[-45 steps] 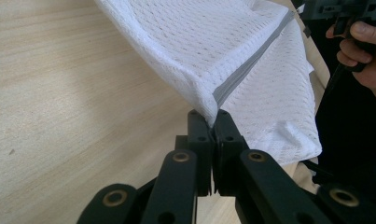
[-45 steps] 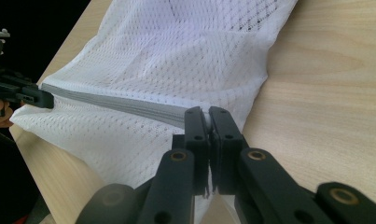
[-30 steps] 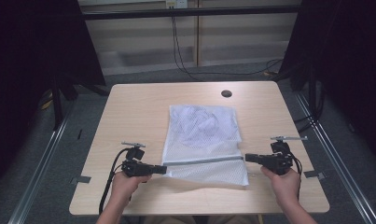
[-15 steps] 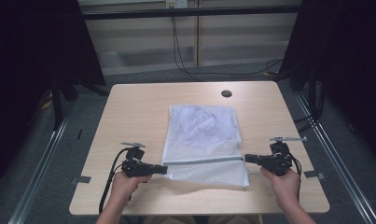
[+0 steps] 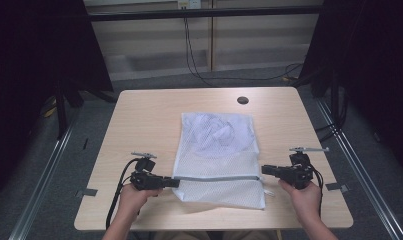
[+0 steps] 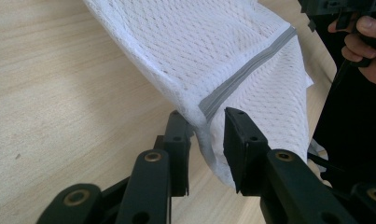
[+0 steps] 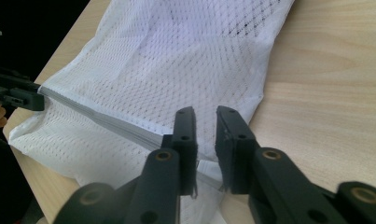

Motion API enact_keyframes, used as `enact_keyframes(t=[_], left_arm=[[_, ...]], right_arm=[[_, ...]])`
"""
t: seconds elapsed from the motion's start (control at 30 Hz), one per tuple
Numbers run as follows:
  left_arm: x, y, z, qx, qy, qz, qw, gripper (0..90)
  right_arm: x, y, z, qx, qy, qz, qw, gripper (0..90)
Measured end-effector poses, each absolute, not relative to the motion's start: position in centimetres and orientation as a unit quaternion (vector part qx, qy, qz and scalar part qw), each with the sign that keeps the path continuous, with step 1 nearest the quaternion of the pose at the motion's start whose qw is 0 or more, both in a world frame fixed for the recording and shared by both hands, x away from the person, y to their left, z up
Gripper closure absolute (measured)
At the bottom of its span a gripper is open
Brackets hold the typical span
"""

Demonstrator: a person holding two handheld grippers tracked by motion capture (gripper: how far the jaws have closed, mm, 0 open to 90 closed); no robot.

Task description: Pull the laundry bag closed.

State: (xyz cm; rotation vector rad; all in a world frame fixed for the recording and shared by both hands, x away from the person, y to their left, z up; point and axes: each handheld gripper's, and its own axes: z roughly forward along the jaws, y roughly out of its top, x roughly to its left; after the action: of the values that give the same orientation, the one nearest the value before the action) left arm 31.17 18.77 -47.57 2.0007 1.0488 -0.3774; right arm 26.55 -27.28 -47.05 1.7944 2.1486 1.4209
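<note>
No visible shift: left gripper and right gripper each part-open around mesh bag zipper ends.

Mesh bag lying mid-table, a gripper sitting at each end of its zipper.

The mesh bag is lying at the centre of the table, its zipper running from nine to three o'clock across the near part. The left gripper is sitting at nine o'clock of the zipper, the right gripper at three. A round hole is sitting at twelve o'clock, behind the bag.
</note>
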Motion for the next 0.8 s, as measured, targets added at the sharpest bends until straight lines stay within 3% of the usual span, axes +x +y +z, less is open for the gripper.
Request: enact_keyframes(t=[0.1, 0.13, 0.23, 0.33, 0.47, 0.8], left_arm=[[31.2, 18.8, -47.5, 0.798, 0.419, -0.146, 0.407, 65.7], [31.2, 18.8, -47.5, 0.797, 0.422, -0.144, 0.407, 58.1], [31.2, 18.8, -47.4, 0.799, 0.424, -0.132, 0.405, 53.8], [31.3, 18.9, -47.2, 0.807, 0.425, -0.108, 0.395, 41.3], [31.3, 19.1, -47.0, 0.813, 0.421, -0.084, 0.393, 31.6], [31.4, 19.5, -46.5, 0.817, 0.415, -0.025, 0.4, 16.2]], right_arm=[[26.6, -27.3, -47.1, 0.574, 0.683, 0.452, 0.004, 69.8], [26.6, -27.4, -47.1, 0.574, 0.682, 0.454, 0.008, 65.6], [26.6, -27.4, -47.0, 0.576, 0.678, 0.457, 0.01, 62.6], [26.6, -27.3, -46.9, 0.575, 0.679, 0.456, 0.017, 56.8], [26.6, -27.1, -46.9, 0.571, 0.684, 0.453, 0.026, 49.6], [26.9, -27.2, -46.7, 0.567, 0.687, 0.453, 0.036, 33.8]])
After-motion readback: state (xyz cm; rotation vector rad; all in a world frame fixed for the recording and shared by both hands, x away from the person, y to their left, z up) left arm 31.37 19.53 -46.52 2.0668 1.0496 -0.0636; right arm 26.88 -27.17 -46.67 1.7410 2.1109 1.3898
